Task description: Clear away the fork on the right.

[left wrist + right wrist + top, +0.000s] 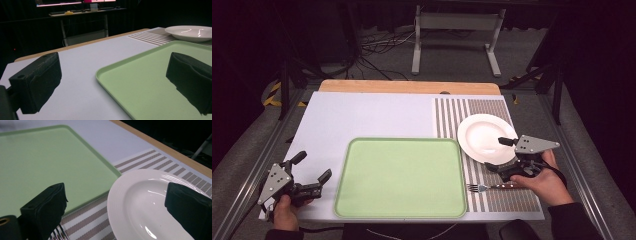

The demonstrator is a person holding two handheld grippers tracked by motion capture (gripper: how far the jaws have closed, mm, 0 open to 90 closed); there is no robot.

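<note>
A: Starting at the left, what is the left gripper [309, 172] doing?

B: It is waiting low over the bare white table [362, 112], just beside the left rim of the green tray [399, 177]. Its jaws are standing wide apart with nothing between them. In the left gripper view one jaw is hanging over the table and the other over the tray's corner. I'd judge it is being parked there to stay out of the way, or to steady the tray later.

A: And the tray itself?

B: It is lying flat and bare in the middle, probably as the place where things are to be gathered.

A: Moving right?

B: The white plate [487, 137] is sitting on the striped placemat [452, 115], close beside the tray's right edge. The right gripper [502, 155] is hovering at the plate's near rim, jaws spread and gripping nothing, one over the plate and one near the mat.

A: So it is lining up on the rim?

B: That is my reading. The fork [489, 187] is lying on the mat just below that gripper, tines pointing toward the tray, untouched.
</note>
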